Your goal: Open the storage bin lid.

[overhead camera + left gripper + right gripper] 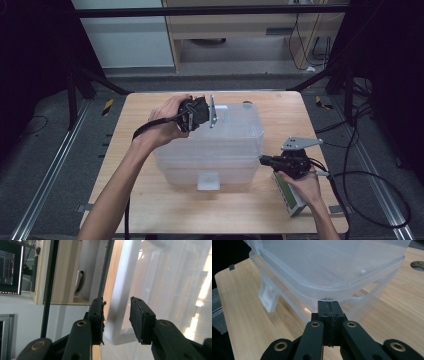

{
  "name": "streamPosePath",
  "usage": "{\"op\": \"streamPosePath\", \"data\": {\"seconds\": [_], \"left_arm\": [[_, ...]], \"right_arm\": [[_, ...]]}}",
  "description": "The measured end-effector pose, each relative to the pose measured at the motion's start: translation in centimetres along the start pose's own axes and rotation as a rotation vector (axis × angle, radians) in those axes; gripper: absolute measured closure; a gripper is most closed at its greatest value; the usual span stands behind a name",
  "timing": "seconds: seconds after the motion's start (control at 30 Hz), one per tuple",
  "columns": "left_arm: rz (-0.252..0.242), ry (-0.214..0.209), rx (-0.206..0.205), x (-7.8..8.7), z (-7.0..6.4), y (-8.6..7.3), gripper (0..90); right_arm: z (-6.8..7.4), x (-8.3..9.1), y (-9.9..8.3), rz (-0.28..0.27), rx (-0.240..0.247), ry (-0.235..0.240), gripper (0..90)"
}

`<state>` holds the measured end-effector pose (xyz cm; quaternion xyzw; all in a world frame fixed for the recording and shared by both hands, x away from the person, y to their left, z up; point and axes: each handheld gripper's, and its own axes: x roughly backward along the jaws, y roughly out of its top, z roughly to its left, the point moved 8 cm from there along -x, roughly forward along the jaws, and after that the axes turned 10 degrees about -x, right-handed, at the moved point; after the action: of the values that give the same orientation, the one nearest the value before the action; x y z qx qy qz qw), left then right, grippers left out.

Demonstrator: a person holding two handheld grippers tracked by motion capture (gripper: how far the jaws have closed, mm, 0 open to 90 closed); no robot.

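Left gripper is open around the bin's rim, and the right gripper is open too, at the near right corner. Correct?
Not quite. The right gripper is shut, fingers pressed together at the clear bin's corner, as the right gripper view shows. The left gripper is open around the rim.

1. Wooden table (150,200), light top, with a round hole (418,265) near its far right corner.
2. Green-and-white box (289,194) lies near the table's front right edge.
3. Lit monitor (10,267) stands off to the side.
4. Wooden cabinet (235,25) beyond the table, cables (305,45) beside it.
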<state>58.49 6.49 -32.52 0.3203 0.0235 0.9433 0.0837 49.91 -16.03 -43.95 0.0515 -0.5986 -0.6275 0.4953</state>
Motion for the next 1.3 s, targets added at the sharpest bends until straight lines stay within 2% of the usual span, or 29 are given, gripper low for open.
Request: {"op": "streamPosePath", "data": {"seconds": [0.1,0.23,0.3,0.33,0.53,0.57,0.6,0.67,0.7,0.77,0.8,0.83,0.9,0.93,0.97,1.03,1.13,1.17,1.23,1.3], "left_arm": [[-0.018,0.011,0.006,0.7,0.0,0.1,61.6],[-0.017,0.013,0.029,1.3,0.0,-0.1,59.1],[-0.03,0.018,0.049,1.8,0.0,-0.2,58.2],[-0.045,0.023,0.071,2.2,0.1,-0.3,57.8],[-0.065,0.041,0.139,3.4,0.3,-1.7,57.1],[-0.065,0.041,0.139,3.4,0.3,-1.7,57.1],[-0.067,0.048,0.168,3.8,0.4,-2.5,57.2],[-0.076,0.052,0.201,4.2,0.5,-3.3,57.3],[-0.076,0.052,0.201,4.2,0.5,-3.3,57.0],[-0.087,0.066,0.239,4.6,0.6,-4.2,57.1],[-0.104,0.075,0.287,4.9,0.6,-5.0,57.5],[-0.109,0.082,0.297,5.1,0.7,-5.4,57.6],[-0.123,0.084,0.358,5.6,0.5,-6.4,58.1],[-0.13,0.09,0.375,5.8,0.5,-6.8,58.3],[-0.13,0.09,0.375,5.8,0.5,-6.8,58.6],[-0.133,0.105,0.447,6.4,0.2,-8.4,58.8],[-0.129,0.121,0.492,6.7,0.0,-9.7,59.3],[-0.129,0.121,0.492,6.7,0.0,-9.7,59.4],[-0.13,0.13,0.536,7.0,-0.5,-11.1,60.0],[-0.133,0.13,0.546,7.0,-0.7,-11.5,60.2]], "right_arm": [[0.0,0.0,0.0,0.001,-0.003,0.004,90.0],[0.0,0.0,0.1,-0.005,-0.004,0.007,90.0],[0.0,0.1,0.2,-0.011,-0.007,0.009,90.0],[0.0,0.1,0.2,-0.014,-0.005,0.008,90.0],[0.0,0.2,0.4,-0.027,-0.01,0.011,90.0],[0.0,0.2,0.4,-0.027,-0.01,0.011,90.0],[0.0,0.2,0.4,-0.029,-0.01,0.01,90.0],[0.0,0.2,0.5,-0.032,-0.01,0.011,90.0],[0.0,0.2,0.5,-0.032,-0.01,0.011,90.0],[0.0,0.2,0.5,-0.032,-0.01,0.013,90.0],[0.0,0.2,0.5,-0.03,-0.011,0.015,90.0],[0.0,0.2,0.6,-0.031,-0.013,0.014,90.0],[0.0,0.3,0.6,-0.032,-0.013,0.014,90.0],[0.0,0.3,0.6,-0.033,-0.012,0.015,90.0],[0.0,0.3,0.6,-0.034,-0.013,0.015,90.0],[0.0,0.3,0.6,-0.034,-0.014,0.017,90.0],[0.0,0.3,0.7,-0.036,-0.015,0.018,90.0],[0.0,0.3,0.7,-0.036,-0.015,0.018,90.0],[0.0,0.3,0.7,-0.036,-0.016,0.019,90.0],[0.0,0.3,0.7,-0.034,-0.016,0.02,90.0]]}}
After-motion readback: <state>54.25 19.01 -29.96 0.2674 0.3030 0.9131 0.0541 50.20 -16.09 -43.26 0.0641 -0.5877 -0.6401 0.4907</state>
